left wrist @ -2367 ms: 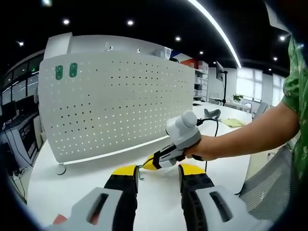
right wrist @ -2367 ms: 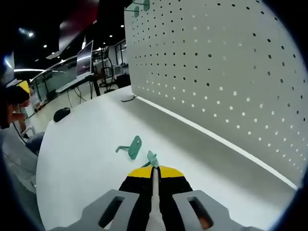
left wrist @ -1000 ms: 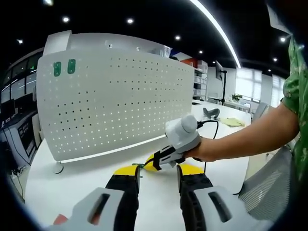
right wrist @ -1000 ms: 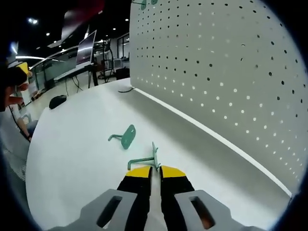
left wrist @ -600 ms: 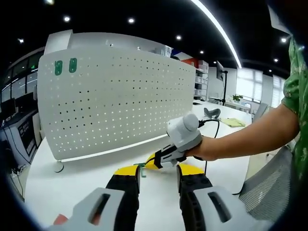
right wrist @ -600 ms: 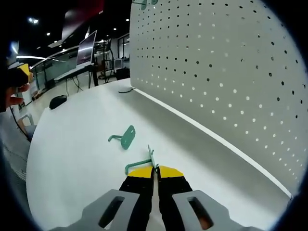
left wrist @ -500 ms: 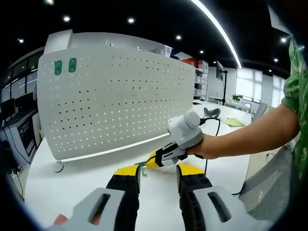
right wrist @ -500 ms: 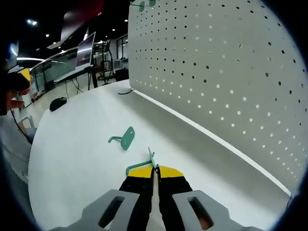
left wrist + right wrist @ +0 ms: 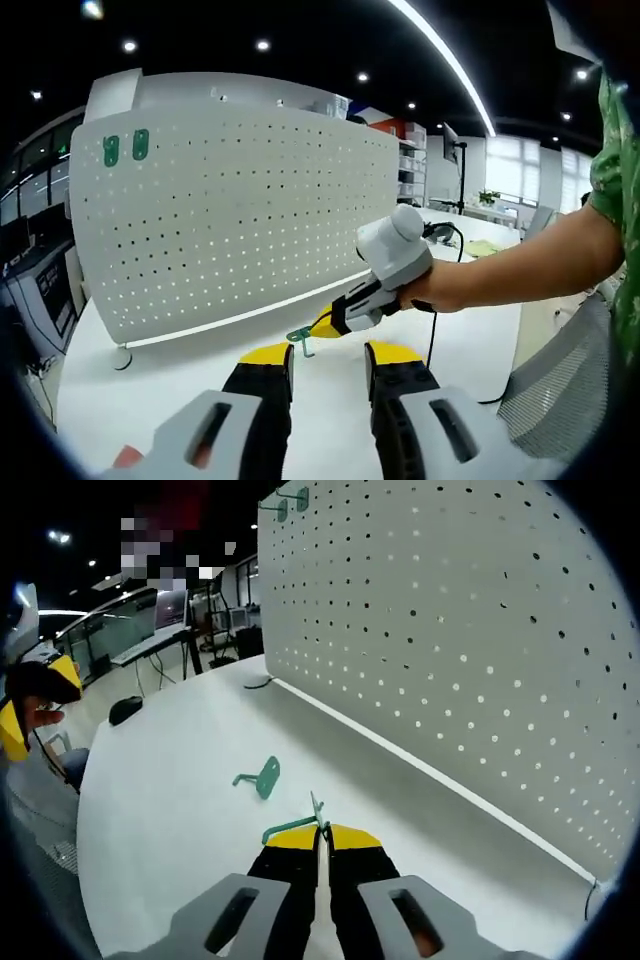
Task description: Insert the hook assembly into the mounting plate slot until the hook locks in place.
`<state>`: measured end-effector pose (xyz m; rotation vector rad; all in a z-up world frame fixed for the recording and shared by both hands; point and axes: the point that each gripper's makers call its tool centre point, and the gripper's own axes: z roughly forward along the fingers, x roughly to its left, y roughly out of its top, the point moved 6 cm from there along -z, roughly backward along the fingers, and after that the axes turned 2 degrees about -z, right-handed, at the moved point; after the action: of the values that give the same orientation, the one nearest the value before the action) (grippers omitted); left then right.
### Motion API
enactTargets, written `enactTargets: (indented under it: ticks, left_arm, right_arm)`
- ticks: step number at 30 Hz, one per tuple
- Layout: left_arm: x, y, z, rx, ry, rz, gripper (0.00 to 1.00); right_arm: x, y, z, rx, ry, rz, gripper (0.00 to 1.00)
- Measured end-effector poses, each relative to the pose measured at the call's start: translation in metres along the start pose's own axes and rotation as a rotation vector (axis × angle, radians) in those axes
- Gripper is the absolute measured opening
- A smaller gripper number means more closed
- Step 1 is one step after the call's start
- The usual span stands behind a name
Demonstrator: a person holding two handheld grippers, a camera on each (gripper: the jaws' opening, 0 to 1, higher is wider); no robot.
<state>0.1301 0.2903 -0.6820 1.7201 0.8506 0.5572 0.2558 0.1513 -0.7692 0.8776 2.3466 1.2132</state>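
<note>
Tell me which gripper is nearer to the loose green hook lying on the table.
Right. The right gripper, shut on another hook, sits just short of the loose green hook on the table. The left gripper, jaws apart, hangs back behind the right one.

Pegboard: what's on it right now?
Two green hooks hang near one upper corner of the pegboard; the other holes in sight look bare. Its back face is hidden. A third hook lies on the table; the right gripper holds a fourth.

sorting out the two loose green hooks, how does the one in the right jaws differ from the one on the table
The held hook is pinched in the right gripper and raised off the table; the spare hook lies free on the table, untouched. The held hook sits nearer the camera, the spare hook farther out. Both are green with a flat plate.
</note>
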Motion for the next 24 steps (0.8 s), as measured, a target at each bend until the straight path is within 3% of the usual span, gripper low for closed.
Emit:
enactTargets:
  ticks: [5,12,24]
  left_arm:
    - [-0.003,0.003,0.002,-0.010,-0.004,0.047,0.29]
    - [-0.005,0.015,-0.002,-0.060,-0.004,0.116,0.30]
    - [-0.007,0.024,-0.011,-0.125,0.000,0.259,0.27]
  right_arm:
    - [-0.002,0.013,-0.015,-0.013,0.020,0.063,0.01]
    - [0.002,0.029,-0.033,-0.022,0.029,0.076,0.01]
    - [0.029,0.070,-0.073,-0.044,0.059,0.080,0.01]
